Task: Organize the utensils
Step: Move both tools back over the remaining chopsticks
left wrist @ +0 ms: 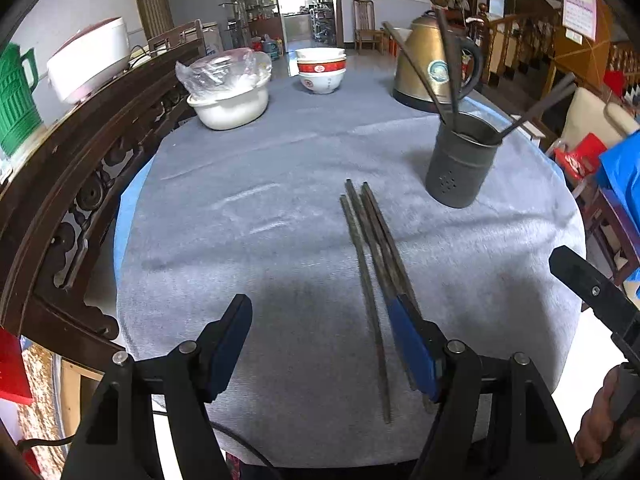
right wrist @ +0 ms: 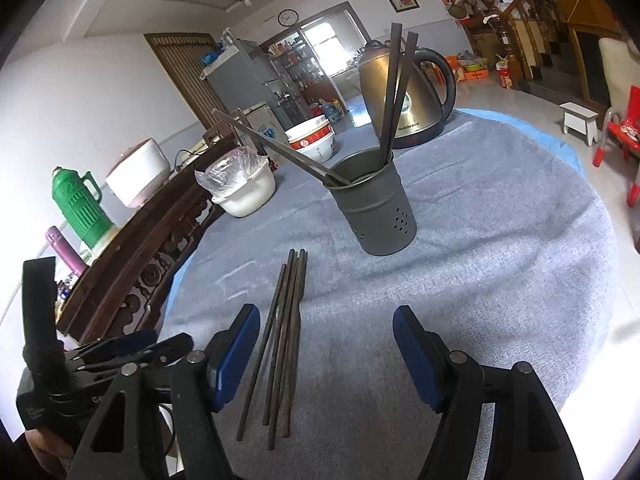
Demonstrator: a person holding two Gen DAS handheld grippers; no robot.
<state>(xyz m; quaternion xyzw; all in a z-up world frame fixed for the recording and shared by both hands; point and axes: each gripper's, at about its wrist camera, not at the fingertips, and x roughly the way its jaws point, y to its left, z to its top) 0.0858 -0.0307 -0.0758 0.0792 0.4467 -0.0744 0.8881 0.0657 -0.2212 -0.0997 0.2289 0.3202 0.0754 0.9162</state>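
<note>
Several dark chopsticks (left wrist: pixel 370 264) lie side by side on the grey tablecloth (left wrist: pixel 248 208); they also show in the right wrist view (right wrist: pixel 286 332). A dark metal utensil holder (left wrist: pixel 460 160) stands beyond them with several chopsticks leaning in it; it shows in the right wrist view too (right wrist: pixel 374 204). My left gripper (left wrist: pixel 320 332) is open and empty, its right finger over the loose chopsticks. My right gripper (right wrist: pixel 326 344) is open and empty, the loose chopsticks lying between its fingers near the left one. The right gripper shows at the right edge of the left wrist view (left wrist: pixel 592 292).
A gold electric kettle (left wrist: pixel 436 60) stands behind the holder. Stacked red-and-white bowls (left wrist: pixel 322 70) and a white bowl with a plastic bag (left wrist: pixel 228 88) stand at the back. A carved dark wooden chair back (left wrist: pixel 80 184) borders the table's left edge. A green thermos (right wrist: pixel 80 204) stands beyond it.
</note>
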